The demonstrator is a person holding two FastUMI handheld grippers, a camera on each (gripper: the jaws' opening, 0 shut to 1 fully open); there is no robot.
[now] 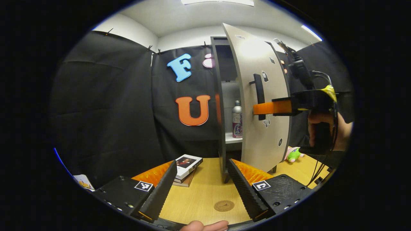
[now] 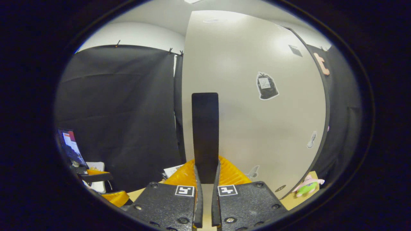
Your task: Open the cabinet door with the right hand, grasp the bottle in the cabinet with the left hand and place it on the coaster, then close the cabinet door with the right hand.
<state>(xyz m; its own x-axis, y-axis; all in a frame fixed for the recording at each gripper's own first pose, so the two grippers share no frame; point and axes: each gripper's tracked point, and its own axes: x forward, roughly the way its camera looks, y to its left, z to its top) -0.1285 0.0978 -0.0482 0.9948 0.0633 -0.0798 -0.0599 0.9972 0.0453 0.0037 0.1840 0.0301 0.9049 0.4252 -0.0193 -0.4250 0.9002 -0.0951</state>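
The pale cabinet door (image 1: 261, 99) stands partly open, its black handle (image 2: 205, 134) between the right jaws. A silver bottle (image 1: 237, 119) stands upright inside; the round coaster (image 1: 224, 205) lies between the left jaws.

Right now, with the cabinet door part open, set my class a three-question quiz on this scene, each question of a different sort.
1. True or false: the right tongs are shut on the door handle.
2. Multiple choice: where is the bottle? A) on the coaster B) on a shelf inside the cabinet C) between the left tongs
3. Fill the gap: the round coaster lies on the wooden ____, in front of the open left tongs.

Key: 1 true, as both fingers press on the handle in the right gripper view. 2 B. 3 table.
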